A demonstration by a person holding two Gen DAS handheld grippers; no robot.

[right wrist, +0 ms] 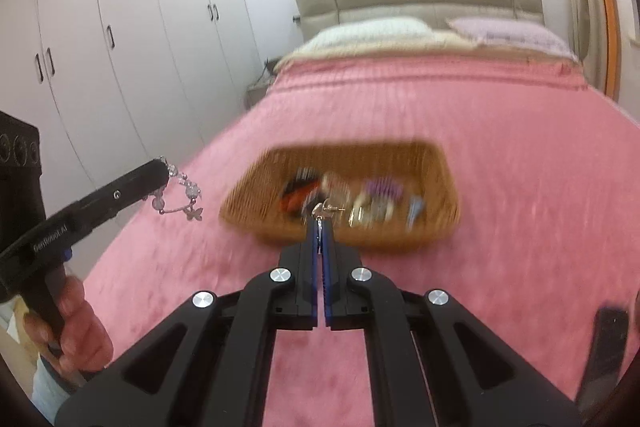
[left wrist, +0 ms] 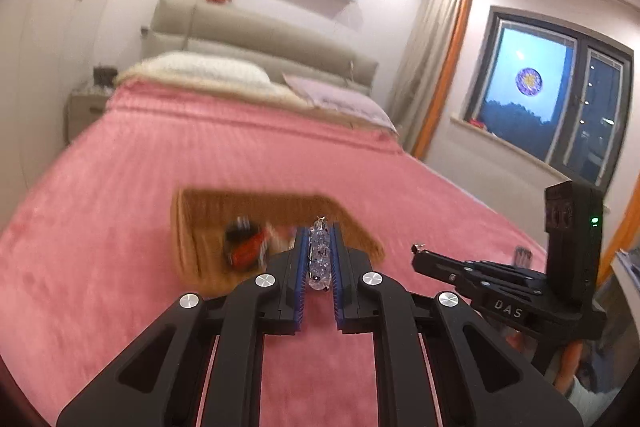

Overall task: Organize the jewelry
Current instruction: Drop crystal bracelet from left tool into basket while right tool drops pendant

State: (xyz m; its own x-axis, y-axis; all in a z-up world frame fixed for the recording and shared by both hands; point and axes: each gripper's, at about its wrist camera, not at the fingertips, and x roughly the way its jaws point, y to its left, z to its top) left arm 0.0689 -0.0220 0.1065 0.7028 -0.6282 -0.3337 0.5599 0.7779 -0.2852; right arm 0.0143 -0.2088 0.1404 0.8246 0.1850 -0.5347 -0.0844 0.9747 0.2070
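While both tools hang above the pink bed just short of the wicker basket, each carries one item of jewelry. Left tool: pressed together on a clear beaded bracelet, which lies lengthwise between the blue pads. Right tool: pinched on a small gold earring at the very tips. Basket contents: blurred assorted pieces, among them something red and black and something purple. Risk, as a judgement: the earring sits on a slight hold and could slip onto the plush cover if jolted; the bracelet's hanging loop could snag the basket rim on release. The right wrist view alone shows that loop and its butterfly charm dangling below the left tool, and the basket's full interior; the left wrist view alone shows the window.
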